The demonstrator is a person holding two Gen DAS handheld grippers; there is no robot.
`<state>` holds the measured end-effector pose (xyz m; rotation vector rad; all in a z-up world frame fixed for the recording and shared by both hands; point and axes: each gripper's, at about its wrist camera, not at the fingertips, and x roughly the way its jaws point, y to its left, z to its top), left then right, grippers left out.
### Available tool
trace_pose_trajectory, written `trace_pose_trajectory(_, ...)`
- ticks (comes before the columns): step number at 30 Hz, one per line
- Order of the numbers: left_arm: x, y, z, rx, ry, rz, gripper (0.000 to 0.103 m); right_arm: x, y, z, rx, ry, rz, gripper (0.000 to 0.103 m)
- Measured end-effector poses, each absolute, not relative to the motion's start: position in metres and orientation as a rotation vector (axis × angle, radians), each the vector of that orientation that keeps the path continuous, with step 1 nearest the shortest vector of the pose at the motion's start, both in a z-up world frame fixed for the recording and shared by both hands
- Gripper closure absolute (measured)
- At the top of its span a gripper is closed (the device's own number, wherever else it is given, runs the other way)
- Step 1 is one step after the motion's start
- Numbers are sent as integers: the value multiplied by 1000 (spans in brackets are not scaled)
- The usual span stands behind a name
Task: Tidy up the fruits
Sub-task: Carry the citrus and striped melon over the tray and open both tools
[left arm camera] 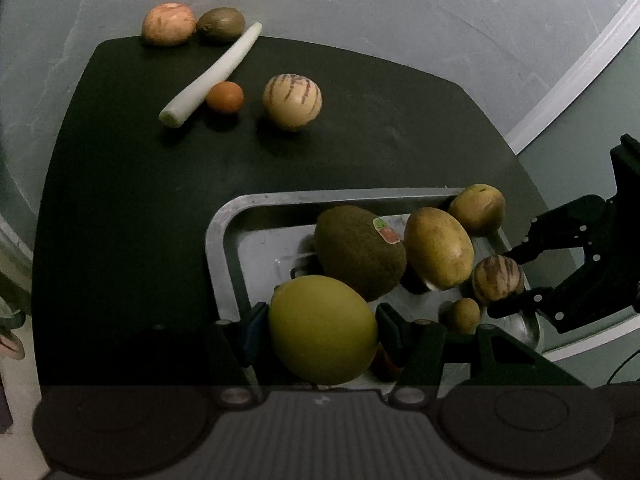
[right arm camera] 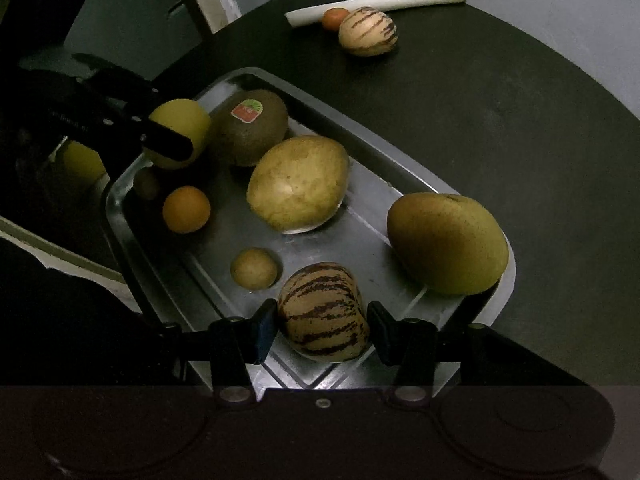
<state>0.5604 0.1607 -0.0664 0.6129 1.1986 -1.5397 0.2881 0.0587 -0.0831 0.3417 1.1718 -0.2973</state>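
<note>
metal tray (right arm camera: 132, 184) on dark surface (right arm camera: 500, 120): right claw (right arm camera: 322, 326) clenched on striped fruit (right arm camera: 322, 312), left claw (left arm camera: 322, 330) on yellow fruit (left arm camera: 322, 328); lower each onto bare metal, release clear of neighbours.

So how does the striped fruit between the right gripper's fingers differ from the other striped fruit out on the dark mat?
The striped fruit in the right gripper sits over the metal tray, clamped between the pads; the striped fruit on the dark mat lies free, outside the tray, beside a small orange fruit and a white stalk. The gripped one shows darker, denser stripes; the other's are fainter. Both are roundish, cream-skinned with purple-brown streaks.
</note>
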Motion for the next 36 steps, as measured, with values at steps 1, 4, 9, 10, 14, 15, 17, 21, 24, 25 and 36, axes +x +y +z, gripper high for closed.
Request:
trace_pose_trajectory(1, 561, 160, -66, 618, 1198, -1543, 41, 288, 59, -83, 335, 1173, -296, 52)
trace_pose_trajectory(4, 560, 157, -65, 630, 1197, -1547, 40, 289, 62, -82, 310, 1175, -294, 52)
trace_pose_trajectory(9, 559, 154, -65, 643, 1187, -1561, 40, 292, 66, -82, 284, 1174, -310, 49)
trace_pose_trajectory(10, 559, 153, -65, 645, 1185, -1564, 40, 292, 66, -82, 278, 1174, -314, 48)
trace_pose_trajectory(14, 558, 153, -65, 653, 1175, -1570, 39, 293, 72, -83, 247, 1177, -330, 45)
trace_pose_trajectory(15, 558, 152, -65, 656, 1172, -1572, 39, 293, 73, -84, 235, 1178, -336, 45)
trace_pose_trajectory(17, 558, 152, -66, 653, 1170, -1571, 37, 292, 77, -85, 217, 1181, -349, 45)
trace_pose_trajectory(21, 561, 152, -67, 631, 1178, -1540, 32, 290, 79, -89, 202, 1178, -366, 41)
trace_pose_trajectory(24, 563, 153, -68, 603, 1187, -1531, 30, 285, 79, -90, 199, 1164, -381, 38)
trace_pose_trajectory(25, 563, 153, -68, 598, 1186, -1527, 30, 284, 80, -91, 203, 1159, -385, 38)
trace_pose_trajectory(36, 546, 164, -48, 564, 1099, -1457, 9, 261, 90, -75, 226, 1046, -415, 19)
